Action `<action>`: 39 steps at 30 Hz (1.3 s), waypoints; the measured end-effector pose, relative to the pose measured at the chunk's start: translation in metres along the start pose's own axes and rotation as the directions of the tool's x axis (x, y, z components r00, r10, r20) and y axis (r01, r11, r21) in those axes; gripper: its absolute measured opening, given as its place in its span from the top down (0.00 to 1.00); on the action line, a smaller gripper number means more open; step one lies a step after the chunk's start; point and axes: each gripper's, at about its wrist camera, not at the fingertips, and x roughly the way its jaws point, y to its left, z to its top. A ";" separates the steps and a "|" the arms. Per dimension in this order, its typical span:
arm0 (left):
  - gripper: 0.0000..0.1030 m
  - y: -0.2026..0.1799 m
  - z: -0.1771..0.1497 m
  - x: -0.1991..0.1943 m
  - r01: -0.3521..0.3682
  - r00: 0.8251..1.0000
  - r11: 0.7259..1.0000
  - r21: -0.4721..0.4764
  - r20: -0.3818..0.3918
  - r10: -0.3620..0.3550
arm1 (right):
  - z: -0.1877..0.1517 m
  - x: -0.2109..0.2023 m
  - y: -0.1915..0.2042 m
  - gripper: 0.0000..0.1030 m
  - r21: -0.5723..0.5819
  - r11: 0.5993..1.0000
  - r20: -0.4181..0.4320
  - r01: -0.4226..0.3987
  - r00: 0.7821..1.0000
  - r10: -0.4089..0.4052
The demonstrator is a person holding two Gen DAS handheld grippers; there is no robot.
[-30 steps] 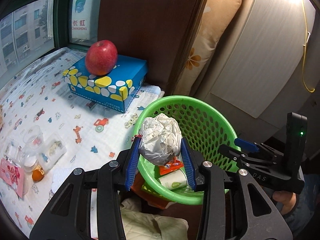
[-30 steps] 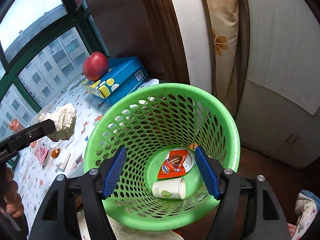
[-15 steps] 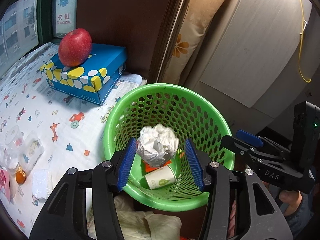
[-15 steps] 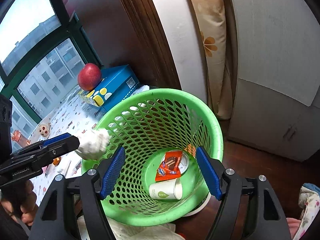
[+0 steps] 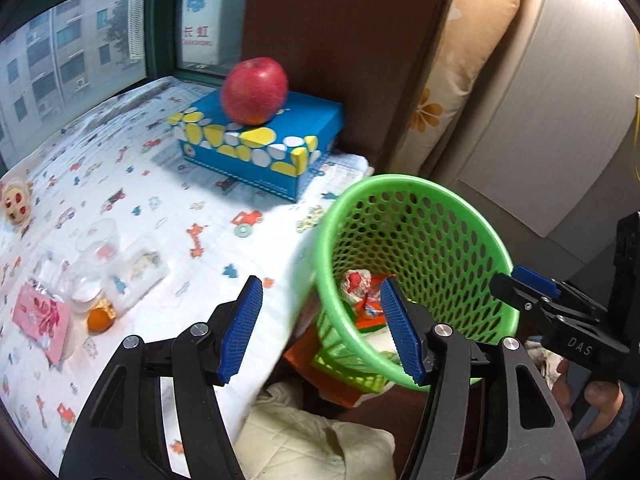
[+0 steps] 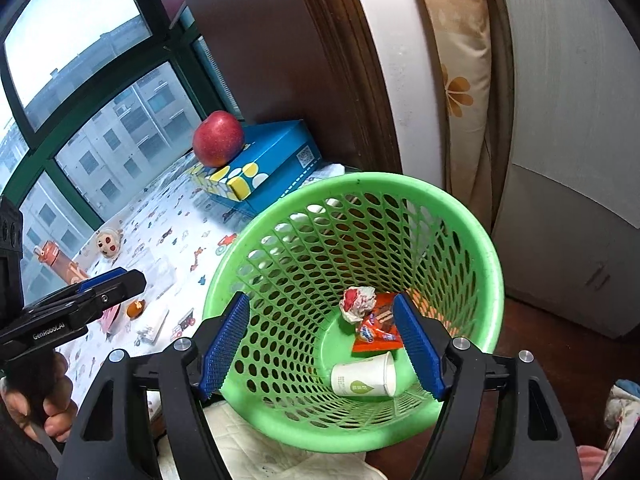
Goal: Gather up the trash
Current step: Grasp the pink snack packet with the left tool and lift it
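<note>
**A:** What are the two tools doing?

**B:** The left tool [image 5: 320, 326] is spread wide and holds nothing. Its blue pads [image 5: 241, 326] frame the near edge of the tabletop [image 5: 168, 184] and the rim of a green basket [image 5: 404, 184]. The right tool [image 6: 322, 346] is also spread wide and empty, with its pads standing on either side of the basket's near rim. I cannot tell whether they touch the plastic.

**A:** Where is the trash?

**B:** Inside the green basket. From the right wrist view, a crumpled white paper ball [image 6: 357, 303] with a red patch lies at the bottom. Just beside it is an orange snack wrapper [image 6: 380, 330], and a white paper cup [image 6: 364, 378] with a green leaf mark lies on its side nearer the camera.

**A:** And around the basket?

**B:** The basket stands just beside the tabletop, which is covered by a white cloth printed with small cartoon cars. On the cloth sits a blue box [image 5: 260, 144] with yellow and white spots, and a red apple [image 5: 255, 91] rests on top of it. Nearer the left tool are clear plastic containers [image 5: 136, 268], a pink packet [image 5: 40, 320] and a small orange thing [image 5: 98, 318]. A window [image 5: 72, 52] behind shows apartment buildings. A curtain [image 5: 460, 80] with orange flowers hangs past the basket.
</note>
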 end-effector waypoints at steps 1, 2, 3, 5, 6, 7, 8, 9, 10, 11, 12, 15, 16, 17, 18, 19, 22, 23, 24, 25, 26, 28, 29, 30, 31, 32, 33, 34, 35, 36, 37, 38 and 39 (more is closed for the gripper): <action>0.41 0.010 -0.001 -0.003 -0.015 1.000 1.000 -0.020 0.002 0.015 | 0.000 0.002 0.006 0.30 -0.009 1.000 -0.003 -0.008 1.000 0.008; 0.41 0.020 -0.002 -0.006 -0.035 0.999 0.999 -0.042 0.004 0.035 | 0.000 0.003 0.012 0.30 -0.019 1.000 -0.006 -0.016 1.000 0.016; 0.41 0.031 -0.004 -0.010 -0.060 0.998 0.996 -0.064 0.007 0.060 | 0.000 0.005 0.018 0.30 -0.029 0.999 -0.009 -0.024 1.000 0.024; 0.41 0.054 -0.006 -0.016 -0.108 0.994 0.988 -0.110 0.011 0.110 | 0.002 0.009 0.031 0.30 -0.048 0.998 -0.014 -0.042 0.999 0.042; 0.38 0.066 -0.007 -0.018 -0.128 0.991 0.982 -0.135 0.011 0.131 | 0.002 0.010 0.037 0.30 -0.057 0.997 -0.016 -0.051 0.999 0.050; 0.37 0.077 -0.009 -0.021 -0.148 0.988 0.976 -0.159 0.009 0.152 | 0.002 0.012 0.043 0.29 -0.067 0.996 -0.019 -0.060 0.998 0.059; 0.34 0.090 -0.010 -0.024 -0.175 0.984 0.967 -0.183 0.007 0.179 | 0.002 0.015 0.049 0.29 -0.076 0.995 -0.023 -0.068 0.997 0.067; 0.31 0.101 -0.012 -0.027 -0.201 0.978 0.958 -0.205 0.005 0.207 | 0.003 0.017 0.056 0.29 -0.087 0.993 -0.027 -0.078 0.997 0.076; 0.30 0.114 -0.015 -0.031 -0.224 0.973 0.947 -0.230 0.001 0.231 | 0.003 0.018 0.063 0.29 -0.097 0.991 -0.030 -0.086 0.996 0.084; 0.29 0.126 -0.016 -0.033 -0.241 0.969 0.936 -0.257 -0.003 0.248 | 0.003 0.021 0.069 0.28 -0.107 0.990 -0.034 -0.094 0.995 0.091; 0.28 0.139 -0.019 -0.036 -0.258 0.964 0.925 -0.281 -0.009 0.266 | 0.004 0.023 0.076 0.28 -0.116 0.988 -0.038 -0.103 0.994 0.099; 0.25 0.180 -0.026 -0.042 -0.313 0.946 0.874 -0.372 -0.039 0.322 | 0.003 0.030 0.095 0.27 -0.142 0.981 -0.052 -0.132 0.991 0.126; 0.25 0.194 -0.028 -0.044 -0.327 0.941 0.854 -0.404 -0.050 0.336 | 0.003 0.033 0.101 0.27 -0.150 0.979 -0.058 -0.141 0.989 0.134; 0.23 0.207 -0.030 -0.046 -0.340 0.935 0.836 -0.431 -0.060 0.350 | 0.002 0.036 0.108 0.27 -0.160 0.976 -0.064 -0.150 0.988 0.142; 0.22 0.219 -0.033 -0.048 -0.356 0.928 0.817 -0.454 -0.072 0.365 | 0.001 0.039 0.114 0.27 -0.168 0.973 -0.071 -0.160 0.986 0.150; 0.22 0.231 -0.035 -0.048 -0.371 0.921 0.797 -0.477 -0.082 0.380 | 0.001 0.042 0.121 0.27 -0.178 0.970 -0.078 -0.168 0.985 0.157; 0.19 0.266 -0.040 -0.048 -0.386 0.913 0.737 -0.555 -0.113 0.393 | -0.002 0.051 0.140 0.27 -0.205 0.959 -0.104 -0.195 0.979 0.177; 0.19 0.277 -0.041 -0.046 -0.387 0.912 0.717 -0.580 -0.125 0.391 | -0.003 0.054 0.145 0.27 -0.213 0.956 -0.111 -0.203 0.977 0.183; 0.19 0.286 -0.042 -0.044 -0.384 0.913 0.702 -0.600 -0.133 0.386 | -0.004 0.057 0.151 0.27 -0.218 0.953 -0.119 -0.212 0.975 0.190; 0.19 0.294 -0.042 -0.041 -0.383 0.914 0.688 -0.617 -0.143 0.380 | -0.004 0.060 0.155 0.27 -0.223 0.949 -0.125 -0.222 0.972 0.198; 0.19 0.300 -0.043 -0.038 -0.383 0.914 0.676 -0.630 -0.151 0.378 | -0.004 0.063 0.160 0.27 -0.227 0.946 -0.131 -0.230 0.970 0.204; 0.19 0.313 -0.043 -0.032 -0.389 0.911 0.657 -0.646 -0.161 0.380 | -0.005 0.069 0.168 0.26 -0.234 0.942 -0.146 -0.242 0.966 0.212; 0.19 0.318 -0.043 -0.030 -0.395 0.908 0.646 -0.653 -0.170 0.384 | -0.005 0.072 0.172 0.26 -0.237 0.939 -0.154 -0.249 0.964 0.217; 0.18 0.323 -0.043 -0.027 -0.394 0.908 0.637 -0.663 -0.173 0.382 | -0.005 0.075 0.175 0.26 -0.243 0.936 -0.162 -0.255 0.962 0.221; 0.17 0.328 -0.043 -0.025 -0.388 0.910 0.631 -0.672 -0.173 0.376 | -0.006 0.078 0.179 0.26 -0.248 0.933 -0.168 -0.260 0.960 0.223; 0.17 0.333 -0.043 -0.022 -0.387 0.911 0.623 -0.679 -0.176 0.374 | -0.007 0.080 0.182 0.26 -0.252 0.931 -0.174 -0.264 0.959 0.224; 0.17 0.337 -0.043 -0.019 -0.390 0.910 0.616 -0.685 -0.182 0.373 | -0.007 0.083 0.185 0.26 -0.253 0.929 -0.181 -0.269 0.957 0.227; 0.17 0.342 -0.044 -0.017 -0.389 0.910 0.609 -0.691 -0.186 0.371 | -0.008 0.086 0.187 0.26 -0.255 0.927 -0.188 -0.274 0.955 0.230; 0.17 0.345 -0.045 -0.015 -0.386 0.912 0.602 -0.699 -0.188 0.366 | -0.009 0.089 0.190 0.26 -0.258 0.925 -0.195 -0.277 0.953 0.231; 0.17 0.348 -0.046 -0.012 -0.384 0.913 0.596 -0.705 -0.193 0.360 | -0.010 0.091 0.193 0.26 -0.262 0.924 -0.201 -0.280 0.952 0.231; 0.17 0.351 -0.047 -0.010 -0.381 0.915 0.591 -0.711 -0.198 0.352 | -0.011 0.094 0.196 0.26 -0.263 0.922 -0.208 -0.282 0.950 0.231; 0.17 0.353 -0.047 -0.007 -0.378 0.917 0.588 -0.715 -0.201 0.345 | -0.012 0.097 0.198 0.26 -0.264 0.921 -0.216 -0.287 0.948 0.233; 0.17 0.354 -0.048 -0.005 -0.375 0.918 0.585 -0.719 -0.203 0.340 | -0.013 0.100 0.200 0.26 -0.265 0.920 -0.221 -0.290 0.947 0.235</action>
